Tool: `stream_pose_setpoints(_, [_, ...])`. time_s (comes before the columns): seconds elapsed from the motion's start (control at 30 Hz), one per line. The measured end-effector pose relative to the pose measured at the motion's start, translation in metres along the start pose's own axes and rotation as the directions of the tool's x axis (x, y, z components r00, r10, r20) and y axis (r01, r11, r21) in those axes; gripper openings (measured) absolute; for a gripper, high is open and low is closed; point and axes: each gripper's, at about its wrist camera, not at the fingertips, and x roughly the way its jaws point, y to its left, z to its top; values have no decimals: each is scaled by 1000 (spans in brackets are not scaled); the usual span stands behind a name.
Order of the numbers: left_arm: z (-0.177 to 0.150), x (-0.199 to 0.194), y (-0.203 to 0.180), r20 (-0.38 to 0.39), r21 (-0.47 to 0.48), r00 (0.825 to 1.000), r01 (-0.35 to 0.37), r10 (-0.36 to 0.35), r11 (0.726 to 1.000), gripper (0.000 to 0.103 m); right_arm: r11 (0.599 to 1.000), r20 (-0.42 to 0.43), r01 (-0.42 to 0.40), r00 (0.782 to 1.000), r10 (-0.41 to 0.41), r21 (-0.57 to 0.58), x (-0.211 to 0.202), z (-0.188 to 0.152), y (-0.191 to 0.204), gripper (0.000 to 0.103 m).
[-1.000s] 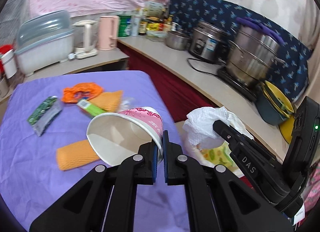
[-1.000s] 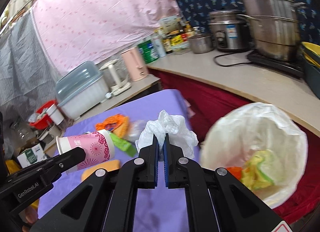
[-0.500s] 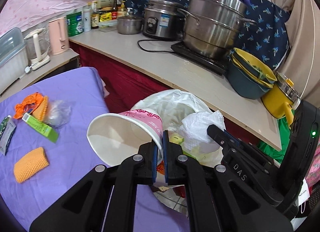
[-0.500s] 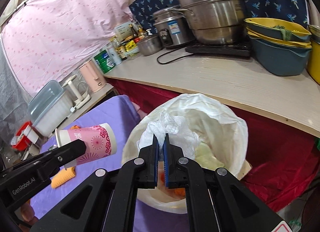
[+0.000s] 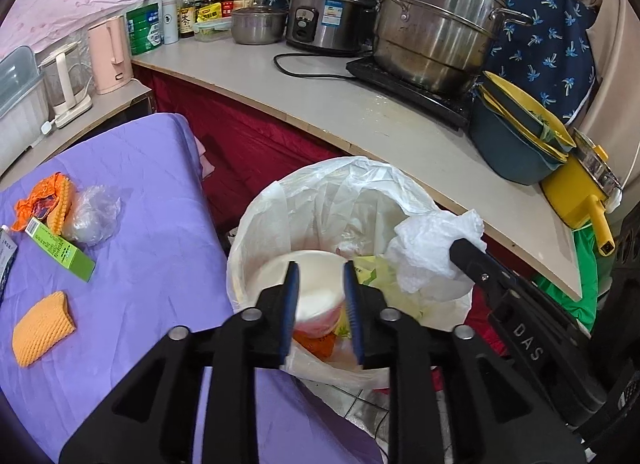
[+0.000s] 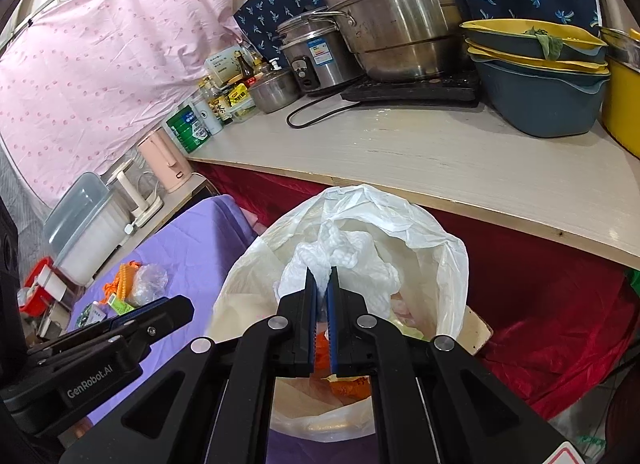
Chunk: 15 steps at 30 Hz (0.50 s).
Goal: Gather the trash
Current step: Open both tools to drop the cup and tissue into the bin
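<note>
Paper cup (image 5: 316, 296) lies in the bin beneath the left gripper (image 5: 320, 276), jaws just parted.

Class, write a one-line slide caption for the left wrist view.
Left gripper open above the bin, paper cup dropped inside; right gripper holds a tissue.
</note>
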Motion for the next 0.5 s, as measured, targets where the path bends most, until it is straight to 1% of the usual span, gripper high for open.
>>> stream_pose_setpoints(0.07, [0,-2,3,14,-12,1000,-18,18,1000,50,1000,0,-1,1000,1,-2,1,1,1,5])
stream_pose_setpoints(0.1, [0,-4,5,22,-15,999,-24,25,1000,51,1000,-1,-3,1000,3,-4,2,1,2,5])
stream_pose_setpoints(0.17, [0,-7,9,32,-19,999,-34,35,999,53,1000,-2,-5,1000,5,-10,4,3,6,6])
stream_pose_setpoints(0.27, [0,-10,16,36,-30,998,-47,49,998,54,1000,-6,-11,1000,11,-17,8,4,14,10])
stream_pose_setpoints(0.37, [-2,-13,27,38,-43,997,-72,74,996,55,999,-4,-22,1000,22,-27,11,4,23,11])
stream_pose_setpoints(0.5, [-3,-16,42,37,-71,995,-91,94,993,56,999,-2,-31,1000,30,-38,13,4,35,22])
